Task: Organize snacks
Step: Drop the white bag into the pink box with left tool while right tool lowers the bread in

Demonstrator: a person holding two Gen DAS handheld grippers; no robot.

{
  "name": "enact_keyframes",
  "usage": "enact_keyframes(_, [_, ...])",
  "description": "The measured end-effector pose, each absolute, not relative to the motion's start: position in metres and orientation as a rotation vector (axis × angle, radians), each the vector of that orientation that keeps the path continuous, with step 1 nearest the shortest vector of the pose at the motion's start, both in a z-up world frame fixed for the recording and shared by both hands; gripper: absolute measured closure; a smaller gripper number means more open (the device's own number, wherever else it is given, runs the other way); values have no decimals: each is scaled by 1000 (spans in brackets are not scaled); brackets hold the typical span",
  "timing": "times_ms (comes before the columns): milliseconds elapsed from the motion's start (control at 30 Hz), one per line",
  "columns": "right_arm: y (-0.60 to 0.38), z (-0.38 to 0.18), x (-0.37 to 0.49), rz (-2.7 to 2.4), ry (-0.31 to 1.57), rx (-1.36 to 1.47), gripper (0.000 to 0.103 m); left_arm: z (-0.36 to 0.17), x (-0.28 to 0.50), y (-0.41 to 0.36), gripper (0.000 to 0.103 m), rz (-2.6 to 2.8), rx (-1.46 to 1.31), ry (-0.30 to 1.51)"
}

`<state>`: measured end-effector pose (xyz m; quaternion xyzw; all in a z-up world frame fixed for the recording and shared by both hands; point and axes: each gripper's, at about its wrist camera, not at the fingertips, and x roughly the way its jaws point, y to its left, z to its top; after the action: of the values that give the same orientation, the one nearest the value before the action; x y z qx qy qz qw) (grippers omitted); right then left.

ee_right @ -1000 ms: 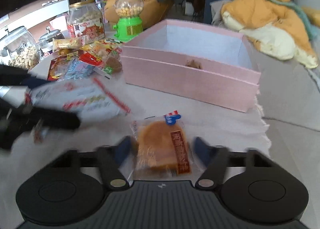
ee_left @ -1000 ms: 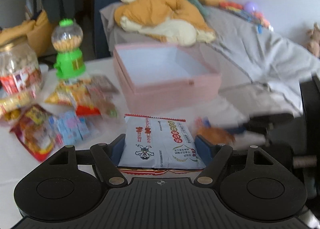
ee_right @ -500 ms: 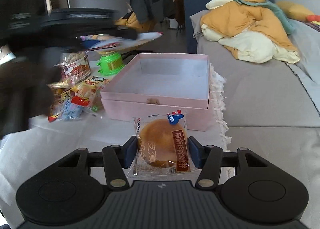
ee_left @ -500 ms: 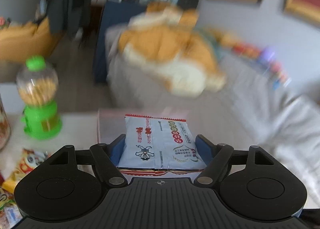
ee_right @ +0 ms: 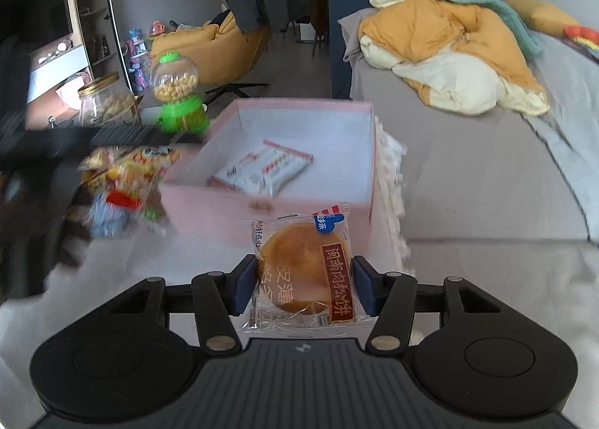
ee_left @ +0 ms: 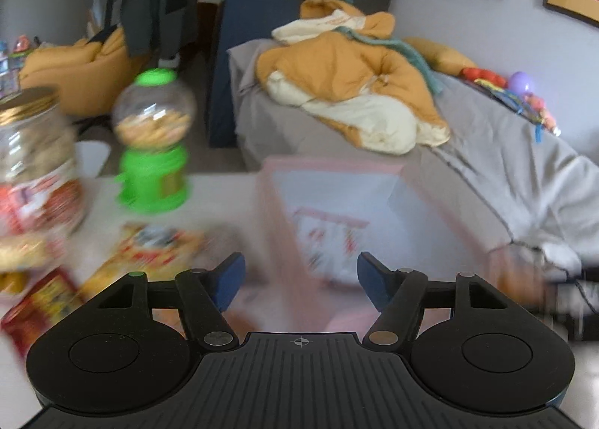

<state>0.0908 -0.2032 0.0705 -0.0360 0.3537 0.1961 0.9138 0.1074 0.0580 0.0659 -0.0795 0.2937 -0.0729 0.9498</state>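
The left gripper [ee_left: 301,281] has its fingers spread apart with nothing between them, having just narrowed a little; ahead of them the white snack packet [ee_right: 262,168] lies inside the pink box [ee_right: 269,217]. The right gripper [ee_right: 304,284] is clamped on a wrapped round cake [ee_right: 299,271], held just short of the box's near wall.

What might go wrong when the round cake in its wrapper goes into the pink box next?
1. The right gripper pinches the wrapped cake only by its sides, so it might slip or get squashed on the way.
2. The pink box sits close to the table's edge beside the sofa; a bump could push it off.
3. The white snack packet already lies inside, so the cake may land on top of it.
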Motion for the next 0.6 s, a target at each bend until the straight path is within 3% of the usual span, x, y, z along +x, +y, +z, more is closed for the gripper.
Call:
enact_keyframes(267, [-142,96,173,413,714,-98,48,43,50,126,31,-65,-254,606])
enact_keyframes(333, [-121,88,186,434,748,-131,45,40,37,136,31,-61,-245,603])
enact_keyframes(400, [-107,83,192,457,765,-146,34,38,30,140,31,-66,-247,600])
enact_keyframes(600, [-56,91,186,588,763,-172,29,31,28,131,31,-141,-248,579])
